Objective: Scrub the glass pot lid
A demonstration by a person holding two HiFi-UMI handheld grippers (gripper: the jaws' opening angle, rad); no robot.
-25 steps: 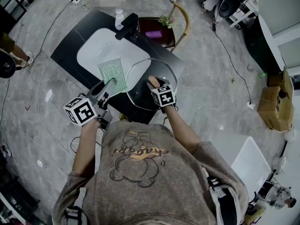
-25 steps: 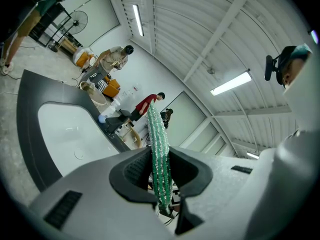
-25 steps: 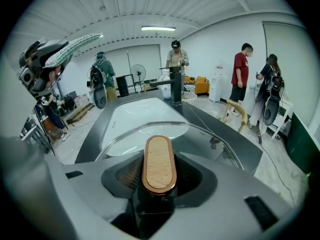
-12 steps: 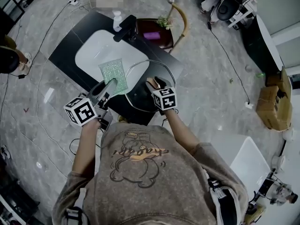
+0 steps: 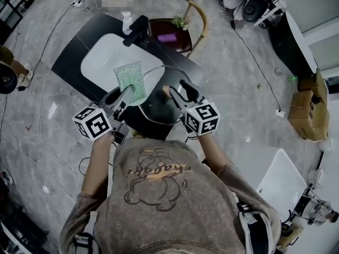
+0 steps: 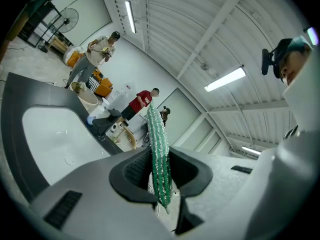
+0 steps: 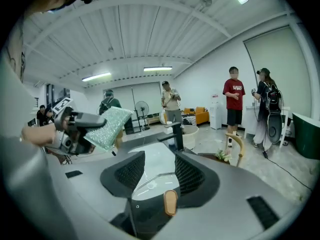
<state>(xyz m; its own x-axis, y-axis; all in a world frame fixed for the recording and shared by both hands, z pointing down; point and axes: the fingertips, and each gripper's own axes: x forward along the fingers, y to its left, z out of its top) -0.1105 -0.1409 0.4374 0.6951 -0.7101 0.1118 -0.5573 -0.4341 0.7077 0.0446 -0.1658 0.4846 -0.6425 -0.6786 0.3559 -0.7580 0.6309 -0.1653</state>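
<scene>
As my left gripper (image 5: 123, 95) clenches its jaws on the scrub pad (image 5: 130, 81), the glass lid (image 5: 156, 107) lies flat on the counter (image 5: 71, 57), knob (image 5: 166, 92) up, rim over the basin (image 5: 100, 62); right gripper (image 5: 179, 89) above, jaws just opened wider, gripping nothing.

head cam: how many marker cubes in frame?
2. One cube sits past the person's left forearm, by the dark counter's near edge; the other past the right forearm, at the glass lid's near rim. None looks hidden.

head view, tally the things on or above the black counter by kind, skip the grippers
glass pot lid: 1
green scrubbing cloth: 1
black faucet: 1
white bottle: 1
white sink basin: 1
total: 5
</scene>
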